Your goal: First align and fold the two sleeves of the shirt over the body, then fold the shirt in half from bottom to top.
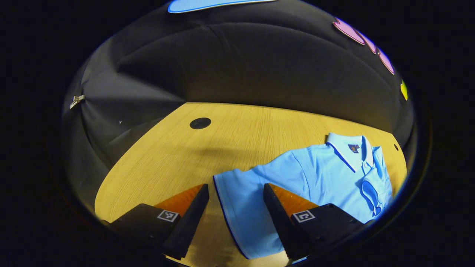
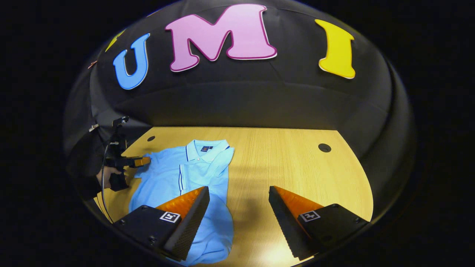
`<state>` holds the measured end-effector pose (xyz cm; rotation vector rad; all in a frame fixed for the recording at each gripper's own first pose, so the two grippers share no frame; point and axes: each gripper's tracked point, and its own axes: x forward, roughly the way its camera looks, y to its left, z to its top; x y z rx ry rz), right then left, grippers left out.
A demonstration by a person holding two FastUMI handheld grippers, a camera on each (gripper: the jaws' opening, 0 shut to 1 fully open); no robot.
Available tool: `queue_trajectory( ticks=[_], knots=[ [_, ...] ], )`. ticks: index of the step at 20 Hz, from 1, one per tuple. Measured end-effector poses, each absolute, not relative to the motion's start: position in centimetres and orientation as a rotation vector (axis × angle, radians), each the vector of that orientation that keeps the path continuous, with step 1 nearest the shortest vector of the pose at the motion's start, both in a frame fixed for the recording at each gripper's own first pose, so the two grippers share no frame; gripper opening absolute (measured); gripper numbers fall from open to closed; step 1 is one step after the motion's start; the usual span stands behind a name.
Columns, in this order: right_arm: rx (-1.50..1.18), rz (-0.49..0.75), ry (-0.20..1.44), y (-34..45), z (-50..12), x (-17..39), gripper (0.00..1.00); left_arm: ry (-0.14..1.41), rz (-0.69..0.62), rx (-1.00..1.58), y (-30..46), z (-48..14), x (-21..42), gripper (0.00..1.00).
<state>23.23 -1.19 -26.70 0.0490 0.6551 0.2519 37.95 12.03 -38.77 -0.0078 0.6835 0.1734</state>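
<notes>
A light blue short-sleeved polo shirt with a dark-trimmed collar lies flat, front up, on a light wooden tabletop inside a booth walled with black cloth. In the right gripper view, the shirt sits on the left half of the tabletop, collar toward the far wall and hem toward the camera. One sleeve is already folded in over the chest beside the button placket. The other sleeve spreads out flat to the side.

The right gripper hovers above the tabletop with its jaws spread wide and holding nothing. Its left finger hangs over the lower body of the shirt, and its right finger hangs over bare wood well to the side of the cloth.

In the left gripper view, the left gripper has its jaws released and wide apart, with the cuff end of the spread sleeve lying between them below; whether they touch the cloth cannot be told. The shirt's collar lies farther off to the right. The right gripper view shows this left gripper at the far left edge of the tabletop, held by a person's hand in a dark sleeve, its tips over the shirt's spread sleeve.

Round dark caps are set into the tabletop.
</notes>
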Motion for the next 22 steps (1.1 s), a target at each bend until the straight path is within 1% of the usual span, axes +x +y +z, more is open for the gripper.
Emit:
queue_trajectory(
  ticks=[1, 2, 3, 5, 7, 8, 13, 18, 22],
  knots=[
    [0.058, 0.245, 0.655, -1.5, -26.8, 23.2, 1.00, 0.690, 0.159, -0.008, 11.7, -38.8, 38.0, 0.96],
    [0.057, 0.239, 0.652, -1.7, -26.8, 23.3, 1.00, 0.689, 0.147, -0.004, 11.5, -38.9, 38.2, 0.89],
    [0.049, 0.236, 0.647, -1.9, -26.9, 23.4, 1.00, 0.694, 0.134, 0.002, 11.0, -38.9, 38.2, 0.86],
    [0.038, 0.237, 0.645, -1.9, -27.0, 23.4, 1.00, 0.693, 0.096, 0.006, 10.0, -38.9, 38.5, 0.66],
    [0.051, 0.242, 0.667, -1.7, -27.5, 22.9, 0.99, 0.682, 0.102, 0.005, 9.6, -39.0, 38.8, 0.25],
    [0.060, 0.244, 0.675, -1.5, -27.7, 22.7, 0.99, 0.676, 0.115, 0.008, 9.7, -38.8, 38.9, 0.09],
    [0.045, 0.243, 0.672, -1.9, -27.8, 22.7, 0.99, 0.660, 0.143, 0.033, 9.4, -37.8, 39.0, 0.06],
    [0.072, 0.232, 0.679, -2.2, -27.9, 22.8, 0.99, 0.614, 0.095, 0.042, 6.1, -34.4, 39.5, 0.06],
    [0.101, 0.232, 0.682, -1.8, -27.6, 22.9, 0.99, 0.603, 0.028, -0.008, 0.9, -32.4, 38.5, 0.06]
  ],
)
